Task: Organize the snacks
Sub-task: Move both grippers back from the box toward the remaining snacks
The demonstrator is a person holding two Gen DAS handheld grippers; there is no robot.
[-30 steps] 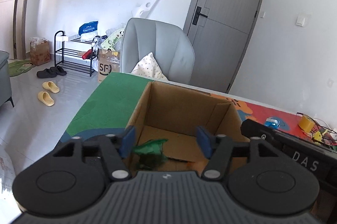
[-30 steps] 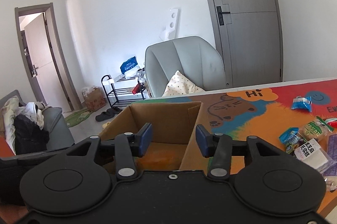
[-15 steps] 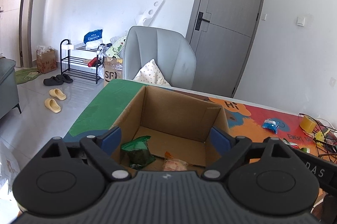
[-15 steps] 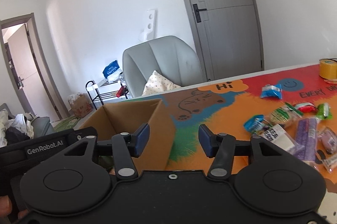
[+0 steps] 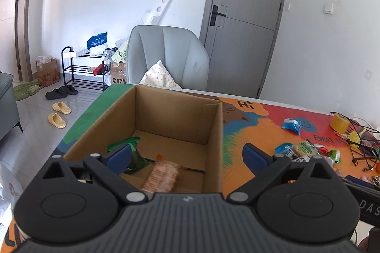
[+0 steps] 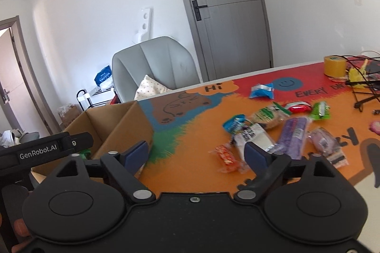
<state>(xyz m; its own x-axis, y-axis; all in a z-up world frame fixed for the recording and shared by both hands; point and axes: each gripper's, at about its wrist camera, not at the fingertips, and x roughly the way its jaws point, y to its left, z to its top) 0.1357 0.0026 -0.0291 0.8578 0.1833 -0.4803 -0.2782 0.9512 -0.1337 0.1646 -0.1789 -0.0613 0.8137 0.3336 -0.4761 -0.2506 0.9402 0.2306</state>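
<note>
Looking along the left gripper, jaws spread wide and having just been opening, nothing between the pads; it hangs over the near wall of the cardboard box, which fits a drop just made. Inside the box lie a green packet against the left side and a pale biscuit pack on the floor, both partly masked by the gripper body, so their full shape is hard to read. Loose snacks sit on the colourful mat to the right of the box, half cut off by the right finger. Right wrist view: the right gripper also stands wide, its jaws having just been opening, empty, aimed at the mat between box and snack pile, probably lining up the next pick. Nearest ahead is an orange-red candy pack, just beside a white packet and a purple bar; labels too blurred to read. The left tool's black housing crosses the lower left, hiding most of the box interior. A yellow tape roll and tangled cables sit far right, cropped.
</note>
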